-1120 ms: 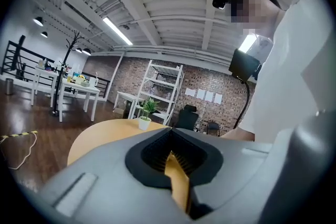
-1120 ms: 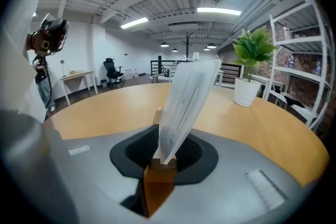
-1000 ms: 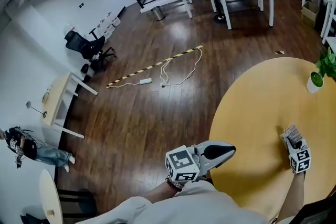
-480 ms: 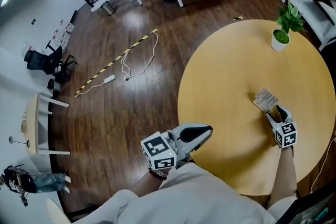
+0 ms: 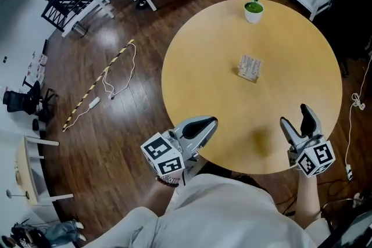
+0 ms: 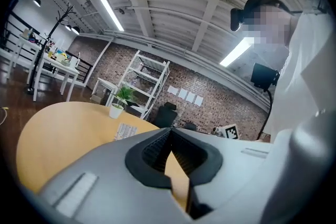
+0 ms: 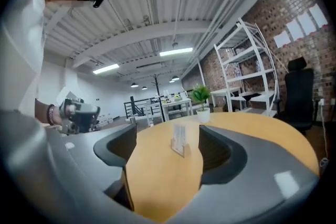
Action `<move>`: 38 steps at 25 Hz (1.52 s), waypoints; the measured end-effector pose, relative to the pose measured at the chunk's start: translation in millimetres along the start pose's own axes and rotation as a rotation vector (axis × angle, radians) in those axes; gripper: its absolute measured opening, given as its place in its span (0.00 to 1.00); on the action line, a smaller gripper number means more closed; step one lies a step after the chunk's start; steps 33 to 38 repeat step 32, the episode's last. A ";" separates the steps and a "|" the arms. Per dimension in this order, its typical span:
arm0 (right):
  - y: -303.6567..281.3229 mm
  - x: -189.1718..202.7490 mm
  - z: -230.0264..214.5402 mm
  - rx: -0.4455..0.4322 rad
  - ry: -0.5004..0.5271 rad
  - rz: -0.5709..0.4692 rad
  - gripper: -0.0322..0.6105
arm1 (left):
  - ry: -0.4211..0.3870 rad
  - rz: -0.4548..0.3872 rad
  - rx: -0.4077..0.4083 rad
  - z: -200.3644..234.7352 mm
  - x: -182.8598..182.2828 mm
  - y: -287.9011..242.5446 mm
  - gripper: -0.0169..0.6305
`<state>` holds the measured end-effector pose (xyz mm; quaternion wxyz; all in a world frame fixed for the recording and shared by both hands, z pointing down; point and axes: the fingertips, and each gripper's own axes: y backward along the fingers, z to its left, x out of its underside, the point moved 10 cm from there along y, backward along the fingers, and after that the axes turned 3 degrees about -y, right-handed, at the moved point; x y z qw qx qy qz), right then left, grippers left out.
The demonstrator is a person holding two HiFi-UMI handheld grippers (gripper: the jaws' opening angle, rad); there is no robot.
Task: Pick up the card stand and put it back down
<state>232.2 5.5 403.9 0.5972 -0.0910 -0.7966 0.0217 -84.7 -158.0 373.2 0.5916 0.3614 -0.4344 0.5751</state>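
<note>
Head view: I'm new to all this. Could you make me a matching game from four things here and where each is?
1 card stand
2 potted plant
3 left hand-held gripper
4 white cable

A on the wooden floor
B far edge of the table
C middle of the table
D near edge of the table, shut

Pairs: 1-C, 2-B, 3-D, 4-A
</note>
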 end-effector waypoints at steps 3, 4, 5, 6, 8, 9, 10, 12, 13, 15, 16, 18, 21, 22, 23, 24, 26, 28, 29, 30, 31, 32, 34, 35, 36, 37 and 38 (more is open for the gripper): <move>56.4 -21.4 45.6 -0.011 0.047 -0.045 0.61 | 0.003 -0.030 0.013 -59.7 10.2 3.8 0.03; 77.7 -21.4 57.4 -0.015 0.053 -0.054 0.61 | 0.008 -0.039 0.018 -83.4 16.9 6.4 0.03; 99.3 -19.9 67.0 -0.019 0.059 -0.063 0.61 | 0.013 -0.045 0.023 -106.5 24.4 8.7 0.03; 120.5 -18.7 74.0 -0.023 0.063 -0.073 0.61 | 0.018 -0.046 0.023 -127.7 31.7 10.5 0.03; 159.9 -19.0 80.1 -0.021 0.068 -0.090 0.58 | 0.027 -0.041 0.013 -163.3 44.0 13.1 0.03; 177.5 -19.3 79.8 -0.014 0.065 -0.096 0.57 | 0.030 -0.038 0.007 -178.0 48.6 15.1 0.03; 193.7 -19.0 78.4 -0.005 0.057 -0.102 0.56 | 0.028 -0.035 0.004 -191.0 51.9 18.1 0.03; 221.4 -15.9 76.2 0.012 0.043 -0.113 0.56 | 0.002 -0.024 -0.002 -211.2 54.6 26.6 0.03; 232.2 -13.5 76.6 0.017 0.040 -0.118 0.56 | -0.020 -0.021 -0.010 -217.9 54.4 31.5 0.03; 247.3 -8.6 83.5 0.020 0.040 -0.135 0.56 | -0.055 -0.026 -0.029 -226.1 52.5 41.6 0.03; 253.5 -6.5 91.2 0.016 0.040 -0.145 0.56 | -0.063 -0.034 -0.032 -230.0 51.6 46.7 0.03; 266.4 -3.8 113.6 0.003 0.042 -0.165 0.56 | -0.075 -0.049 -0.021 -242.9 50.4 56.5 0.03; 282.4 -2.5 149.8 -0.012 0.059 -0.173 0.55 | -0.104 -0.058 0.029 -269.4 49.9 69.5 0.03; 284.3 -1.3 160.1 -0.015 0.061 -0.173 0.55 | -0.115 -0.055 0.045 -275.9 50.9 74.6 0.03; 284.1 0.9 169.7 -0.017 0.058 -0.173 0.55 | -0.122 -0.050 0.055 -280.0 52.8 80.9 0.03; 281.9 3.6 179.4 -0.021 0.055 -0.173 0.54 | -0.125 -0.045 0.060 -281.6 55.1 88.8 0.03; 274.1 8.2 201.4 -0.051 0.073 -0.171 0.54 | -0.126 -0.037 0.056 -278.4 59.3 108.3 0.03; 265.1 10.1 227.3 -0.118 0.143 -0.167 0.52 | -0.133 -0.023 0.037 -269.9 63.0 129.1 0.03; 261.6 10.8 240.6 -0.152 0.180 -0.163 0.51 | -0.137 -0.013 0.022 -265.8 65.4 139.1 0.03; 259.1 11.9 253.4 -0.180 0.208 -0.156 0.51 | -0.139 -0.004 0.008 -262.6 68.4 148.8 0.03; 257.2 13.3 265.7 -0.204 0.231 -0.148 0.51 | -0.139 0.002 -0.005 -260.3 71.9 158.2 0.03; 255.6 14.7 277.7 -0.226 0.250 -0.139 0.51 | -0.139 0.008 -0.016 -258.4 75.7 167.5 0.03; 255.6 14.7 277.7 -0.226 0.250 -0.139 0.51 | -0.139 0.008 -0.016 -258.4 75.7 167.5 0.03; 255.6 14.7 277.7 -0.226 0.250 -0.139 0.51 | -0.139 0.008 -0.016 -258.4 75.7 167.5 0.03; 255.6 14.7 277.7 -0.226 0.250 -0.139 0.51 | -0.139 0.008 -0.016 -258.4 75.7 167.5 0.03; 255.6 14.7 277.7 -0.226 0.250 -0.139 0.51 | -0.139 0.008 -0.016 -258.4 75.7 167.5 0.03; 255.6 14.7 277.7 -0.226 0.250 -0.139 0.51 | -0.139 0.008 -0.016 -258.4 75.7 167.5 0.03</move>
